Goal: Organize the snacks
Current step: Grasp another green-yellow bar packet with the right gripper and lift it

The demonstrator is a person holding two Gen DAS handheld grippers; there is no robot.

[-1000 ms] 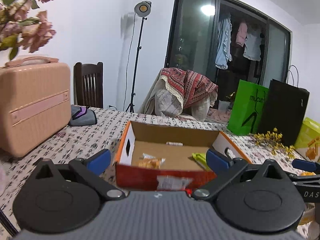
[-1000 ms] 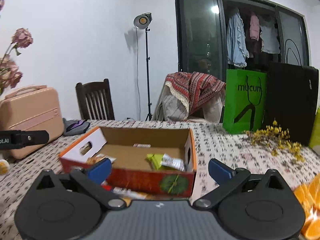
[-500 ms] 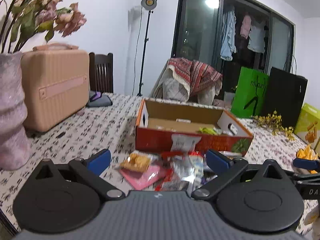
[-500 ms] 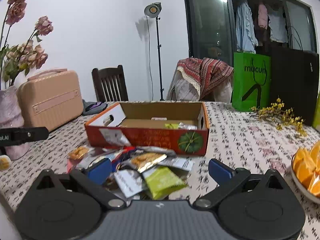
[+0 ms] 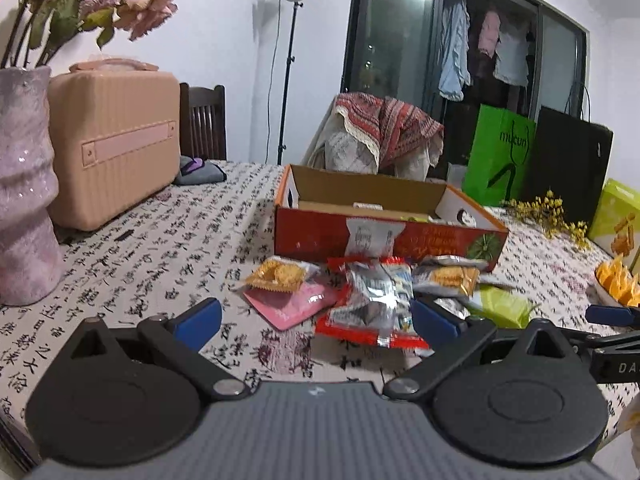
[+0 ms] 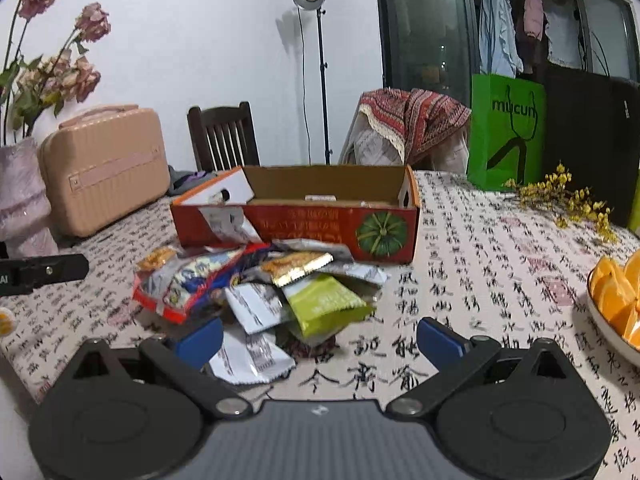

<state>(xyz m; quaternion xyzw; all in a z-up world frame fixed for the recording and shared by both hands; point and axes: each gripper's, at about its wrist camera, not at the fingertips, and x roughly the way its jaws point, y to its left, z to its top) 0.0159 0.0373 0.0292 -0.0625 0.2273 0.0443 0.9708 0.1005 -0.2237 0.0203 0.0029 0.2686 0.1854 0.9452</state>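
An open red cardboard box [image 5: 384,236] [image 6: 304,228] stands on the patterned tablecloth with a few snacks inside. A pile of snack packets [image 5: 368,296] [image 6: 256,284] lies on the cloth in front of it: a cracker pack [image 5: 276,274], a pink packet [image 5: 292,304], a green packet [image 6: 324,304], white and silver packets. My left gripper [image 5: 316,320] is open and empty, just short of the pile. My right gripper [image 6: 320,340] is open and empty, its left finger over a white packet [image 6: 252,356].
A pink vase [image 5: 24,184] and a beige case [image 5: 112,140] stand at the left. A bowl of orange slices [image 6: 616,304] sits at the right. Green [image 6: 506,132] and black bags and yellow flowers [image 6: 560,196] are at the back right. A chair stands behind.
Both grippers have pulled back and down from the box. The snack pile in front of the box has come into view. Both stay open.
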